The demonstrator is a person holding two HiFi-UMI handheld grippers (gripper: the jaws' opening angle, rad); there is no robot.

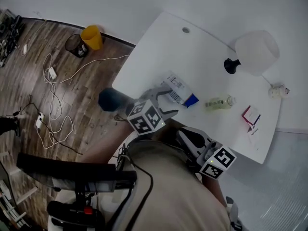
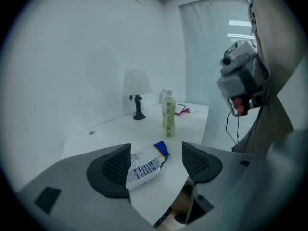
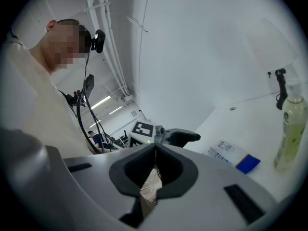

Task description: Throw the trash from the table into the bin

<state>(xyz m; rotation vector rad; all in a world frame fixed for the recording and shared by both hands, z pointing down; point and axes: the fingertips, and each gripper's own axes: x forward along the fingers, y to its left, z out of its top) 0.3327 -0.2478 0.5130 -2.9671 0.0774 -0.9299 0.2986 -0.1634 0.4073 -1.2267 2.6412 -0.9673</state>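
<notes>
Left gripper (image 2: pixel 156 153) had jaws wide; snack wrapper (image 2: pixel 143 168) showed between them, flat on the white table (image 1: pixel 154 52) at frame centre, ungripped. My right gripper (image 3: pixel 155 163) was closed, empty. Bin (image 1: pixel 74 44) sat upper left.

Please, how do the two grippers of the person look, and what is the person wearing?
The left gripper and the right gripper have light grey bodies with dark pads on the jaws. Each carries a cube with black-and-white square markers. The person wears a pale shirt; a black cable runs over it.
</notes>
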